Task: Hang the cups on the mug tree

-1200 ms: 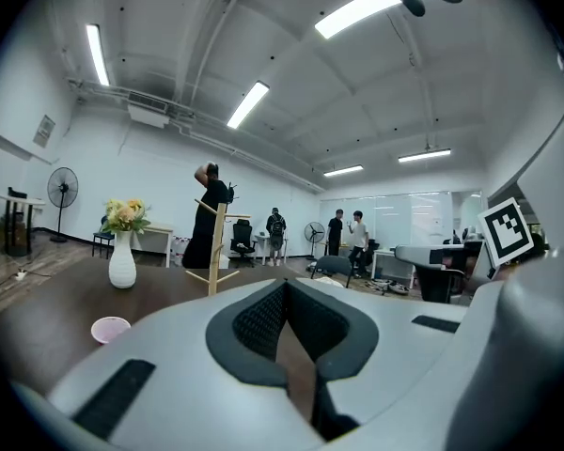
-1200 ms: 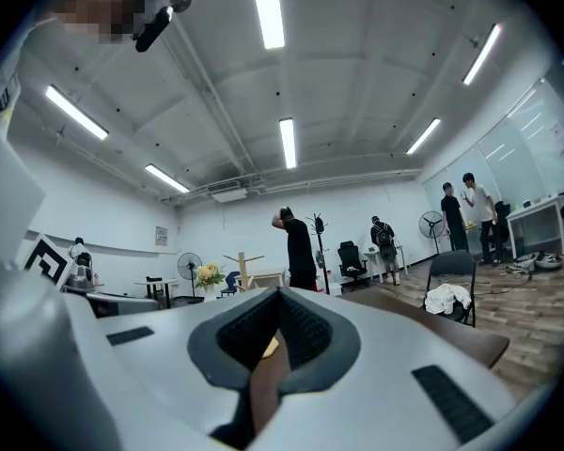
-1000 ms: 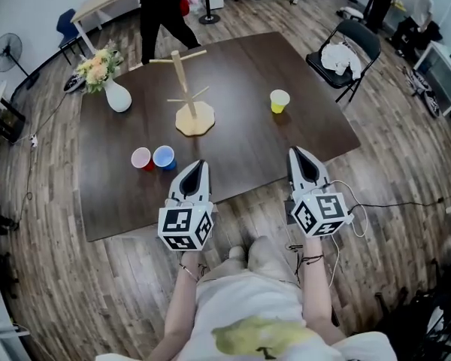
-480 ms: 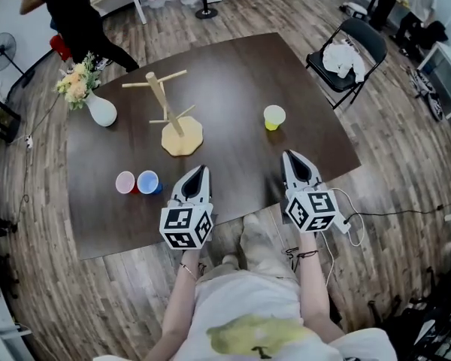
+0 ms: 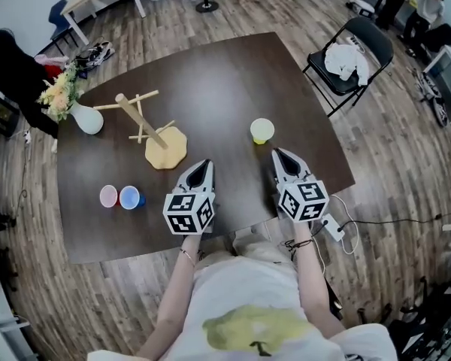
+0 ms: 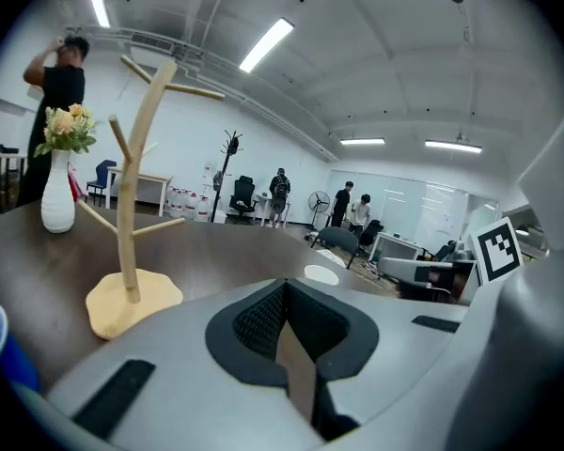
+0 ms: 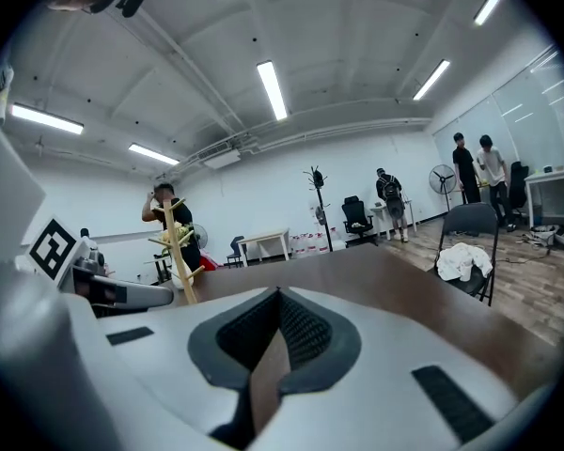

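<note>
A wooden mug tree [image 5: 140, 121] stands on the dark table [image 5: 225, 74], left of the middle, with bare pegs. A yellow cup [image 5: 261, 131] stands upright to its right. A red cup [image 5: 108, 196] and a blue cup [image 5: 129, 197] stand side by side near the front left. My left gripper [image 5: 203, 164] hovers over the table's front part, shut and empty, between the blue cup and the yellow cup. My right gripper [image 5: 278, 153] is shut and empty, just in front of the yellow cup. In the left gripper view the mug tree [image 6: 136, 186] rises at the left beyond the shut jaws.
A white vase with flowers [image 5: 86, 119] stands at the table's left, behind the tree. A black folding chair with cloth [image 5: 352, 51] is off the table's right corner. A person in black [image 5: 11, 66] stands at the left. A cable and plug [image 5: 332, 227] lie on the floor.
Both grippers have moved forward over the table's front edge, towards the cups. The view has swung, so the table sits lower and further left. The person in black has walked to the left.
</note>
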